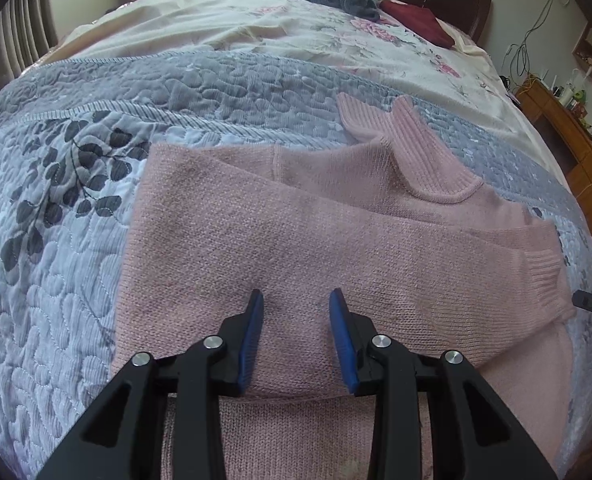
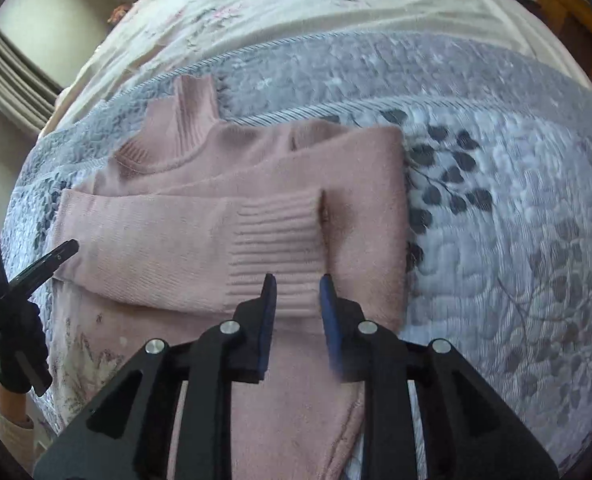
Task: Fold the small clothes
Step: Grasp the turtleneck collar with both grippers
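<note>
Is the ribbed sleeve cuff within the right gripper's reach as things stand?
Probably yes: the right gripper hovers open just over the ribbed cuff on the pink sweater, nothing between them.

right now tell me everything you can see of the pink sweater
The pink sweater is a soft, fuzzy-looking knit with a ribbed turtleneck collar and ribbed cuffs. It lies flat on the grey-blue quilted bedspread, partly folded: both sleeves are laid across the body, one over the other. The collar points up the bed. The left gripper and right gripper are both open over it, gripping none of it; whether the fingertips touch the knit is unclear.
</note>
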`<state>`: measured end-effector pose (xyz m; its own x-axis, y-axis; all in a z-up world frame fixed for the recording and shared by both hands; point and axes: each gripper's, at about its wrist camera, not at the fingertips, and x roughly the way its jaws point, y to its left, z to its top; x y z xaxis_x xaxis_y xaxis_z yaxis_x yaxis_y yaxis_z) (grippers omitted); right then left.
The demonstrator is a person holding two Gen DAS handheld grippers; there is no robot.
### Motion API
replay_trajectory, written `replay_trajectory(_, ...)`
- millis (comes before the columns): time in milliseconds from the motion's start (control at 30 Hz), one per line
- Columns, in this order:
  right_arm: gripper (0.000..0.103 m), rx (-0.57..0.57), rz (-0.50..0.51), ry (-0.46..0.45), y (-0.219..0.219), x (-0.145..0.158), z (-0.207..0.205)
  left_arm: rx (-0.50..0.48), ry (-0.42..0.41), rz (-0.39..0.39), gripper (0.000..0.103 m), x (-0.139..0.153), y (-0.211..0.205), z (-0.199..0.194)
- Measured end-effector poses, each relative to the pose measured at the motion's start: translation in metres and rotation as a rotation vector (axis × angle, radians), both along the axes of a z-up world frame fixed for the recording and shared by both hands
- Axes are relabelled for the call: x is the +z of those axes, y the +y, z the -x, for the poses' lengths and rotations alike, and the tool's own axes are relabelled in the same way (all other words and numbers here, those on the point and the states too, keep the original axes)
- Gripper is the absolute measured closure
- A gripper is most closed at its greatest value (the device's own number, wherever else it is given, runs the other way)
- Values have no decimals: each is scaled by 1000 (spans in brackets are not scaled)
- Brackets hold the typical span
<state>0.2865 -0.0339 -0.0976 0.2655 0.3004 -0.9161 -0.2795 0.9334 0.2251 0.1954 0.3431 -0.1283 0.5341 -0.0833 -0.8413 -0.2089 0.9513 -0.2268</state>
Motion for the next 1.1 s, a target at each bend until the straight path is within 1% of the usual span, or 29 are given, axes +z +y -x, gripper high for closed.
replay_trajectory(100, 79, 42, -27, 5, 20, -2, -12, -28, 5, -16, 67, 2, -10, -7)
replay_trajectory(200, 79, 45, 17, 26, 28, -20, -25, -44, 41, -47, 67, -12, -14, -12)
replay_trajectory(267, 80, 26, 63, 45, 24, -35, -31, -47, 36, -34, 67, -20, -9, -11)
replay_trajectory(300, 80, 17, 66, 54, 19, -42, -31, -49, 27, -22, 67, -21, -7, -10)
replay_trajectory(400, 80, 17, 11, 69, 7, -54, -30, -60, 13, -10, 68, -23, -4, -7)
replay_trajectory(500, 80, 43, 24, 70, 9, -53, -31, -80, 18, -36, 68, -24, -7, -8)
replay_trajectory(600, 78, 69, 43, 90, 15, -42, -40, -78, 61, -26, 67, -14, -7, -16)
replay_trajectory(633, 73, 76, 38, 78, 18, -34, -45, -75, 62, -18, 67, -8, -6, -21)
replay_trajectory(667, 66, 82, 29, 64, 21, -26, -50, -74, 44, -16, 66, 1, -4, -26)
replay_trajectory(700, 62, 86, 13, 52, 26, -18, -59, -73, 21, -13, 64, 10, -2, -33)
replay_trajectory(733, 60, 84, -4, 48, 30, -13, -68, -68, 1, -2, 59, 20, 1, -42)
replay_trajectory(767, 60, 84, -26, 47, 36, -9, -79, -57, -15, 11, 56, 28, 4, -53)
replay_trajectory(800, 60, 86, -53, 48, 44, -6, -92, -47, -23, 28, 56, 34, 7, -66)
replay_trajectory(867, 60, 82, -96, 59, 62, -6, -119, -29, -19, 87, 54, 39, 15, -96)
replay_trajectory(900, 59, 77, -126, 72, 72, -9, -133, -14, -9, 119, 54, 36, 21, -111)
replay_trajectory(967, 54, 66, -174, 97, 92, -18, -159, 16, 18, 192, 54, 24, 30, -139)
replay_trajectory(1033, 52, 66, -177, 104, 113, -28, -177, 30, 44, 283, 54, 7, 34, -161)
replay_trajectory(1100, 51, 75, -159, 116, 132, -41, -192, 43, 63, 342, 54, -10, 35, -178)
